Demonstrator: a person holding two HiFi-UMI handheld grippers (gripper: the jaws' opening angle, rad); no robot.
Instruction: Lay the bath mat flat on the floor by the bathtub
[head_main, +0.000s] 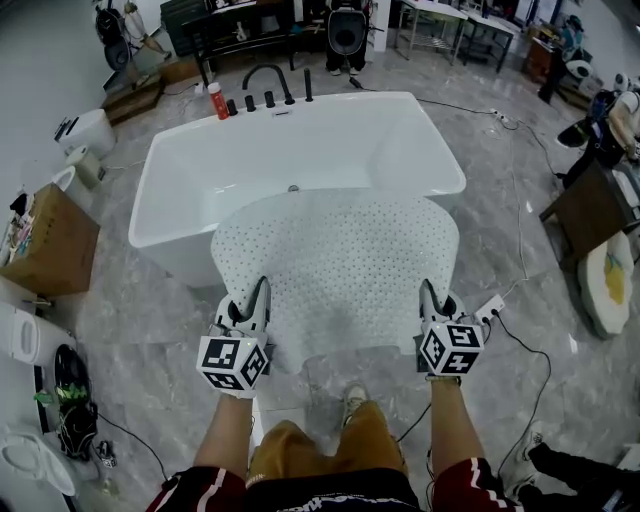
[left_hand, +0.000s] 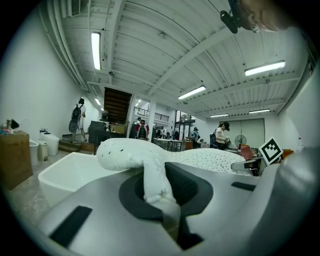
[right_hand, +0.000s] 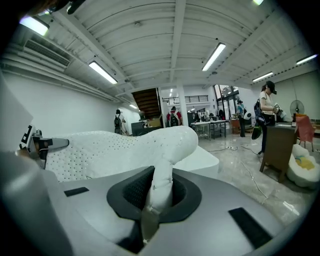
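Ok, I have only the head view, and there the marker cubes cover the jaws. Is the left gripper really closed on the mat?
Observer: Yes. In the left gripper view, the jaws of the left gripper are shut on a bunched edge of the bath mat.
Operator: And the right one?
Observer: The same. The right gripper pinches a bunched fold of the mat between its pads.
Operator: Is anybody standing near?
Observer: The right gripper view shows a person standing beside a dark table, well apart from the mat.
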